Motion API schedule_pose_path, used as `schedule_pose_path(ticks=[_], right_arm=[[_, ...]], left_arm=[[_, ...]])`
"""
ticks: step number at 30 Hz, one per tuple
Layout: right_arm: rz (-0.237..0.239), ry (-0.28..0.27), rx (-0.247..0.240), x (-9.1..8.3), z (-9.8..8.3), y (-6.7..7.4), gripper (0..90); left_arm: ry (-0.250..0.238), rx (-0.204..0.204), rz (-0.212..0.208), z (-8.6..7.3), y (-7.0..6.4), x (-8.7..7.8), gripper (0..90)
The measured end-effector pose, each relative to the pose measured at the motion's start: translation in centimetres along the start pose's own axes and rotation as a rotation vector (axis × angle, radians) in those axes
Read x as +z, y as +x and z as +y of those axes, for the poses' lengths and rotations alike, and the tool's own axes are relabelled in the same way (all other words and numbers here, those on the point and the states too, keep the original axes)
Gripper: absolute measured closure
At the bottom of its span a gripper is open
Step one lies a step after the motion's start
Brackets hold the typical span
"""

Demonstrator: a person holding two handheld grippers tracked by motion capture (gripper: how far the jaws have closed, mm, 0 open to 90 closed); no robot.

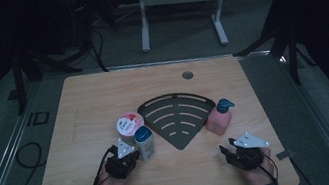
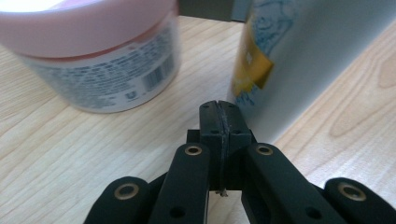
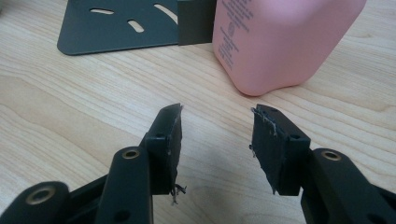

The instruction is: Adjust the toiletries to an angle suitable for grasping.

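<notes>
Down on the pale wooden worktop (image 1: 83, 101), the left hand-held gripper (image 2: 219, 114) has its jaws pressed together on nothing, its tip just beside the grey blue-capped bottle (image 2: 299, 56) and near the white pink-lidded jar (image 2: 100, 51). Opposite, the right hand-held gripper (image 3: 217, 135) stands half open and empty, near the pink pump bottle (image 3: 285, 42) beside the dark slotted fan-shaped tray (image 3: 116, 28).

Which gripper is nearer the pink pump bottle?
Right. The right gripper, jaws open, sits just in front of the pink pump bottle; the left gripper, shut, is across the table beside the blue-capped bottle.
</notes>
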State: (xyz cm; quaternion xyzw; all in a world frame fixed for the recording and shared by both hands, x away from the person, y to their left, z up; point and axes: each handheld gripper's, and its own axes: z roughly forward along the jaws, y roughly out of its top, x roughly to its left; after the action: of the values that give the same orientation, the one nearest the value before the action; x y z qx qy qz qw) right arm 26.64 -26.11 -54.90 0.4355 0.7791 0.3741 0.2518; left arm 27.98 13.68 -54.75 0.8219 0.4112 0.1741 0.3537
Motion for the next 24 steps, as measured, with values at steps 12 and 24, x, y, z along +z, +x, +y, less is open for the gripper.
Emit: schedule_pose_path(ticks=[12, 24], right_arm=[[-0.002, -0.004, 0.003, -0.1, 0.0, 0.0, 52.6], [-0.001, -0.009, -0.001, -0.1, 0.1, 0.1, 53.0]], left_arm=[[0.001, 0.000, -0.013, 0.5, 0.3, 1.3, 89.3], [0.009, 0.069, -0.006, 1.3, -0.8, 2.5, 89.2]])
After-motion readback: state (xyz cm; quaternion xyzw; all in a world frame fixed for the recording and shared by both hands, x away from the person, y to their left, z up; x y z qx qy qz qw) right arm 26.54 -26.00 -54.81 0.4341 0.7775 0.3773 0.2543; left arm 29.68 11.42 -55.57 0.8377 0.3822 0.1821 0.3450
